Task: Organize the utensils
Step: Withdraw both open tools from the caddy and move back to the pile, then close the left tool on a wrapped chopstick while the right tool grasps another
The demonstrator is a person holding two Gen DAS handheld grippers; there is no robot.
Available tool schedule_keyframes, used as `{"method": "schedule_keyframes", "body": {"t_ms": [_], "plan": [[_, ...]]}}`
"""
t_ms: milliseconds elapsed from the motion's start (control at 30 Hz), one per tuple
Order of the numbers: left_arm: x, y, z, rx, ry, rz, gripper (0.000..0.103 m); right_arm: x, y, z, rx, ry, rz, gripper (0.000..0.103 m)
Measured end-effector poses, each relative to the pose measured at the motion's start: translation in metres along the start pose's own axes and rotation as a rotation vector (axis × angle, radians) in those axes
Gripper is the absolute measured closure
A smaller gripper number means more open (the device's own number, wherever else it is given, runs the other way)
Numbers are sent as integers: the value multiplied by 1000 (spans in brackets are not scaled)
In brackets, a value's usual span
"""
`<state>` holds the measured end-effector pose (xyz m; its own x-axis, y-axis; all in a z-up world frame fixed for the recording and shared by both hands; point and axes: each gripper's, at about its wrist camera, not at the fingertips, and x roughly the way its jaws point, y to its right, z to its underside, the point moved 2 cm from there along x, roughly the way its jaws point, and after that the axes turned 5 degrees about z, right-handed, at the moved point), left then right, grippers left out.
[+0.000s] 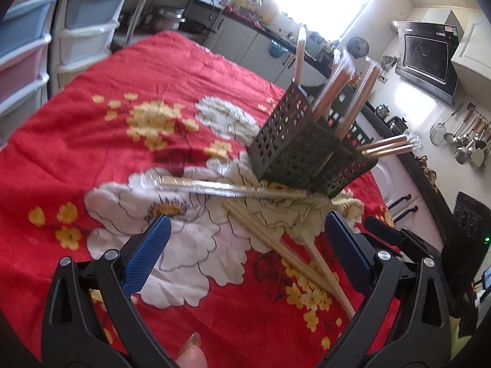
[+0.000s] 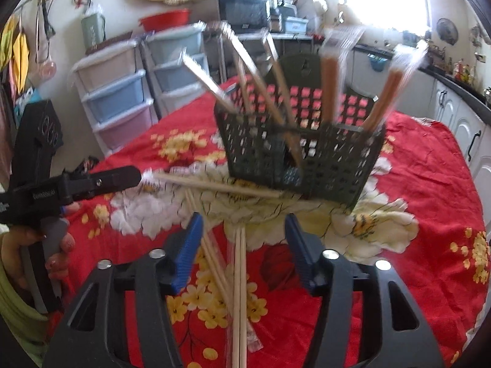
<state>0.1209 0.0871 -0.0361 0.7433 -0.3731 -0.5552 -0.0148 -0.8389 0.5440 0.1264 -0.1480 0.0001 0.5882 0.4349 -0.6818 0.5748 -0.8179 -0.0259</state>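
Blue-padded fingers of the left gripper stand wide apart above the red floral cloth, nothing between the pads. Wrapped chopstick pairs lie loose on the cloth between the jaws, running toward 5 o'clock; another clear-wrapped pair lies crosswise at 12 o'clock. Beyond it, at 1 o'clock, stands the black perforated utensil holder, more wrapped chopsticks leaning out of it. Right gripper: jaws partly open, straddling loose chopsticks without pressing them, the holder at 12 o'clock.
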Motion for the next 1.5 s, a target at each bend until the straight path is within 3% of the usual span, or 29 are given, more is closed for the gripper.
{"method": "schedule_keyframes", "body": {"t_ms": [133,333,633,900,1033,1500], "plan": [[10,-6,7,-45,-43,18,12,19,0,8,-2,-81,-24,65],[27,-10,13,-115,-117,77,36,45,-1,14,9,-163,-67,71],[56,-12,6,-170,-187,111,47,68,3,17,65,-236,-93,78],[74,-24,-4,-200,-196,82,67,73,11,18,102,-253,-96,89],[75,-34,-6,-213,-195,65,86,72,15,18,124,-253,-102,92],[52,-47,-5,-287,-148,177,95,28,17,1,124,-137,-120,93]]}}
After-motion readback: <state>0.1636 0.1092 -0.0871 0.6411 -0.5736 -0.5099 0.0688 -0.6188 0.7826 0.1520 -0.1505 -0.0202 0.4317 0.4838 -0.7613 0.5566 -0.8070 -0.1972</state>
